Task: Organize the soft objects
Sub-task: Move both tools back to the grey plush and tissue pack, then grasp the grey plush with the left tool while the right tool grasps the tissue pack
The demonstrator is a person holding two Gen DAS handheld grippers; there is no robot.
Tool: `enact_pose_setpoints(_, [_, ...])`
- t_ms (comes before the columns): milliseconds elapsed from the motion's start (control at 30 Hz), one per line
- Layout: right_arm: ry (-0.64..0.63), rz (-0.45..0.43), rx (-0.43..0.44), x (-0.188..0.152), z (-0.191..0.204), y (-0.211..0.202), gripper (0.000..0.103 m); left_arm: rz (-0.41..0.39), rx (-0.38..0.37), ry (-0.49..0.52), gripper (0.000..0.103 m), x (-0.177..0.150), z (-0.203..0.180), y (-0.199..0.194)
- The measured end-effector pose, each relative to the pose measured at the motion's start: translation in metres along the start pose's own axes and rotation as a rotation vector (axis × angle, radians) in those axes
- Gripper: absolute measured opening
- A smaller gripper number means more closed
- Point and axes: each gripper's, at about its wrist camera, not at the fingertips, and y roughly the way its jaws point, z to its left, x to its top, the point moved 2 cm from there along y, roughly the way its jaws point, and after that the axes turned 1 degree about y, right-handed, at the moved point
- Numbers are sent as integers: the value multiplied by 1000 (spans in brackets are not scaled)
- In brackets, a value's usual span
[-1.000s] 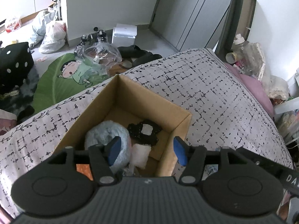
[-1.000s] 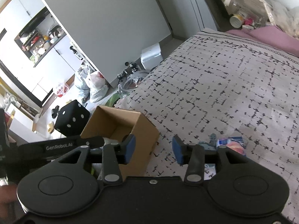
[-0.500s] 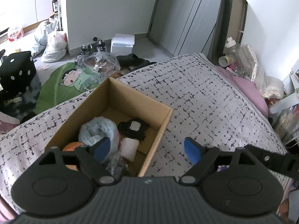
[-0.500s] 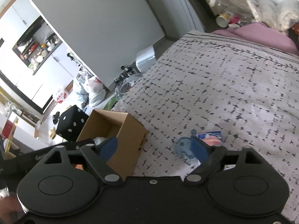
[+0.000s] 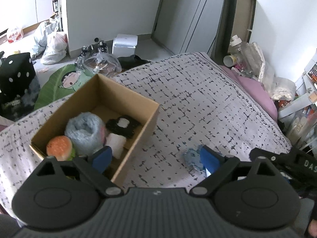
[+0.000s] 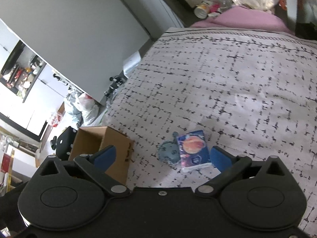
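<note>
**Soft objects in the box and on the bedspread**

An open cardboard box [image 5: 126,97] is seen at the left centre of the left wrist view, standing on the patterned bedspread [image 5: 208,103]. Inside it, a burger-shaped plush [image 5: 59,147] is placed in the lower left corner. A fluffy light blue roll [image 5: 84,131] is laid just beside it, touching it. A black soft piece with a white patch [image 5: 122,126] is found toward the right wall, and a white soft block [image 5: 116,144] lies below it. Outside the box, at the lower centre of the right wrist view, a small grey-blue fuzzy item [image 6: 168,150] is laid flat on the bedspread, touching a flat blue packet with an orange picture [image 6: 193,148].
</note>
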Motion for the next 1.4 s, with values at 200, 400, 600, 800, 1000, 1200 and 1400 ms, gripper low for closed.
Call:
enact_pose_setpoints(200, [7,33,-44,-6,-17,15,102,4,-3,-31,95,-9,-9,11])
enact_pose_setpoints(400, [-32,63,-62,-9,-24,31,97,13,8,-11,93,-17,-24,28])
enact_pose_setpoints(600, [-70,93,-57,-12,-21,45,93,19,5,-57,85,-21,-33,41])
enact_pose_setpoints(800, [-80,120,-77,-14,-23,57,85,29,25,-98,70,-25,-34,54])
enact_pose_setpoints(1000, [-89,151,-109,-17,-23,77,76,43,37,-111,60,-28,-37,66])
enact_pose_setpoints(1200, [-156,186,-186,-29,-17,97,52,54,48,-123,58,-29,-35,77])
enact_pose_setpoints(1400, [-156,163,-218,-27,-21,94,50,67,41,-113,58,-29,-38,88])
